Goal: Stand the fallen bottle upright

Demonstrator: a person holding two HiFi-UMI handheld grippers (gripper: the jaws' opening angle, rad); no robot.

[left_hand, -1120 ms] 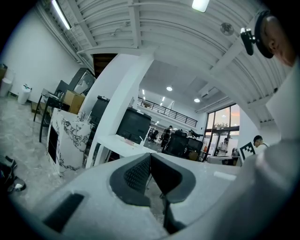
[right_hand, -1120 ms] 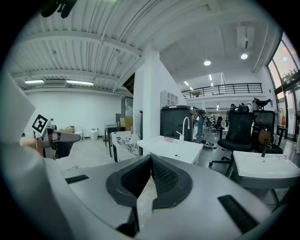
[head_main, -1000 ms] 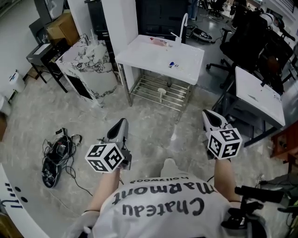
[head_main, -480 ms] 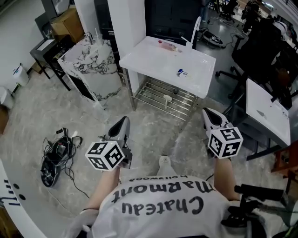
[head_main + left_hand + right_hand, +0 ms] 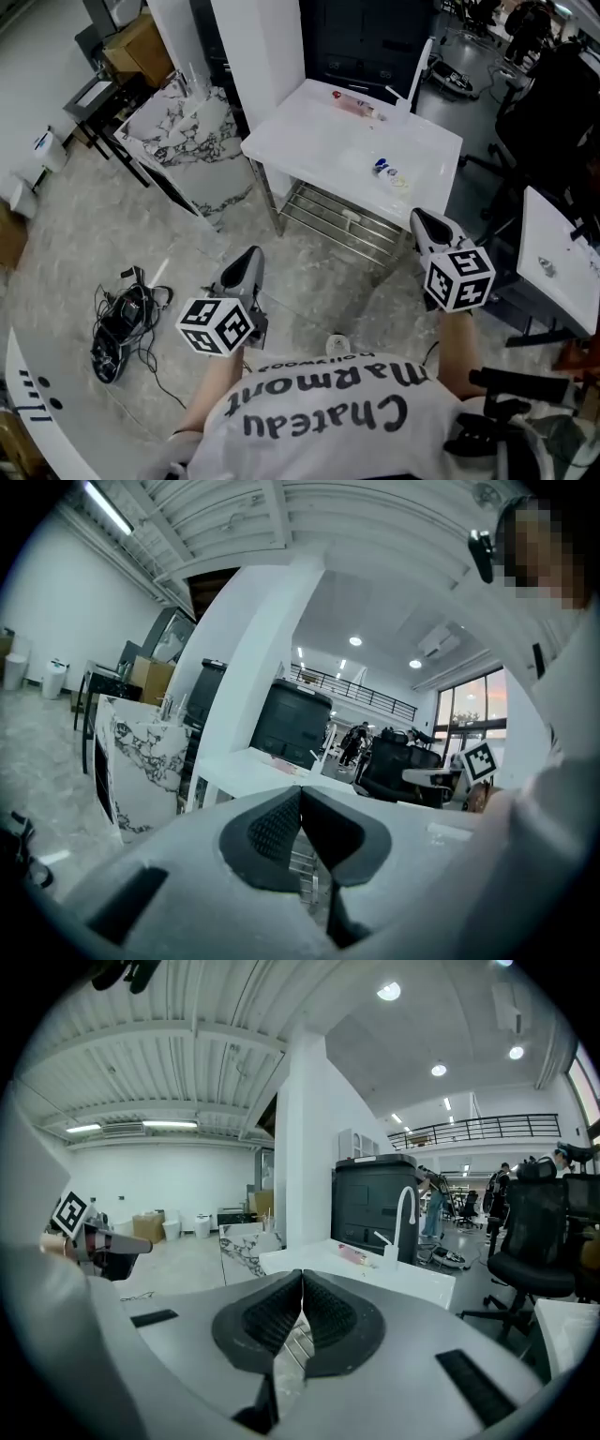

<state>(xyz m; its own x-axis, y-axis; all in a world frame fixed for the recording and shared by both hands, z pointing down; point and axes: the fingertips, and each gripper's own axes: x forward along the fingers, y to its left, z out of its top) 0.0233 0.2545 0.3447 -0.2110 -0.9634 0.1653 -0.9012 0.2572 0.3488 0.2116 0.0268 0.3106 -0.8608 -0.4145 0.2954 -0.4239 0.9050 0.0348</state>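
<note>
A pinkish bottle [image 5: 356,105] with a red end lies on its side at the far edge of the white table [image 5: 309,141]; the right gripper view shows the bottle [image 5: 354,1254] as a small pink shape. My left gripper [image 5: 246,265] hangs over the floor, short of the table's near left corner. My right gripper [image 5: 427,223] is at the table's near right corner. Both are shut and hold nothing; the dark pads [image 5: 272,822] of the left one meet at the tip [image 5: 301,794], and so do the right gripper's fingertips [image 5: 302,1283].
A white curved faucet [image 5: 419,66] stands by the bottle, and small blue and white items [image 5: 384,169] lie mid-table. A wire shelf [image 5: 337,220] sits under the table. A marble-patterned cabinet [image 5: 187,141] stands left, cables [image 5: 117,319] lie on the floor, and a second white table [image 5: 553,262] and a black chair [image 5: 553,103] stand at the right.
The person has walked toward the white table, which now looks larger and nearer. Both grippers travelled forward with the body and stayed shut.
</note>
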